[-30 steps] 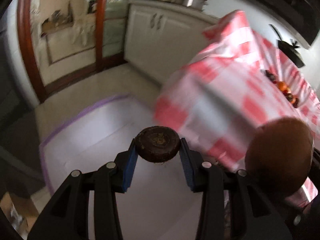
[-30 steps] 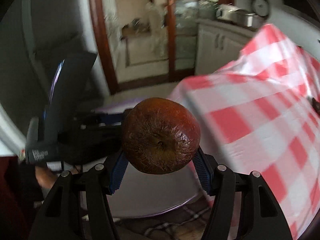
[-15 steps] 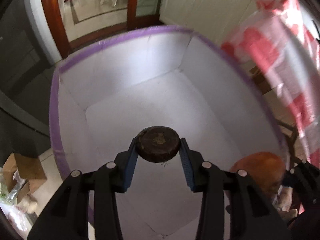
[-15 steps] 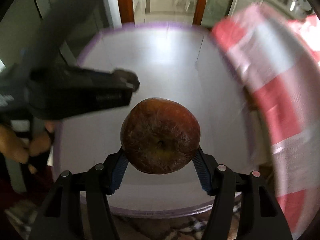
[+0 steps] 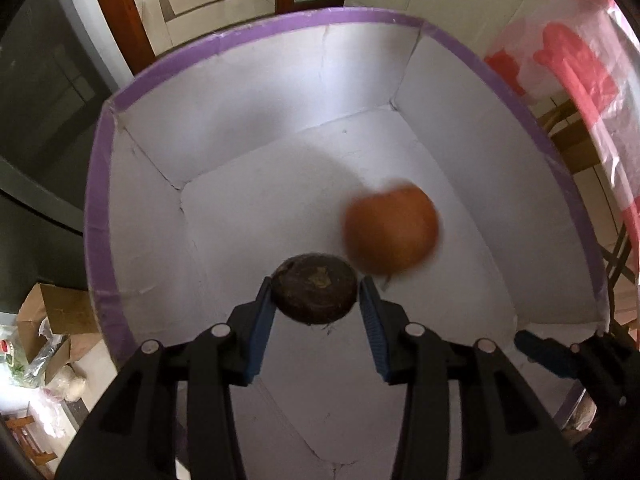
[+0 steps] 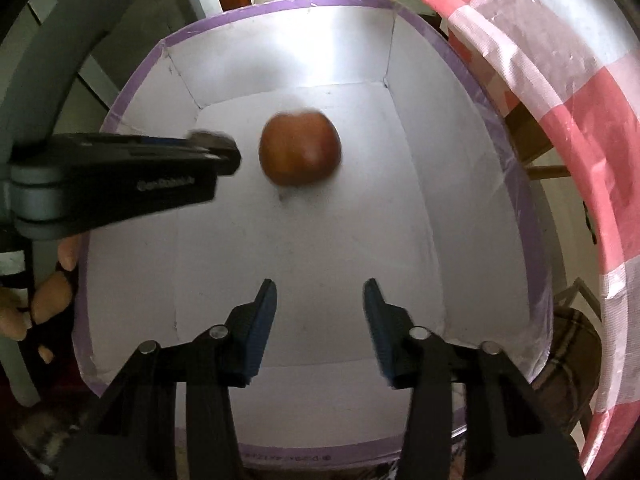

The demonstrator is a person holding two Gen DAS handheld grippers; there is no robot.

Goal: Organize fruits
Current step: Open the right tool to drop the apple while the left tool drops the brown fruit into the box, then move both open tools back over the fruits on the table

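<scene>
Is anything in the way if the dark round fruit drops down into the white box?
Nothing visible blocks it. The dark fruit hangs over bare box floor; the reddish fruit sits just to its right, blurred.

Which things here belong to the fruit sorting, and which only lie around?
Job: round reddish-brown fruit; dark flat fruit in left gripper; white purple-rimmed box; right gripper.
Around: red-white checked cloth; brown cardboard box.
</scene>
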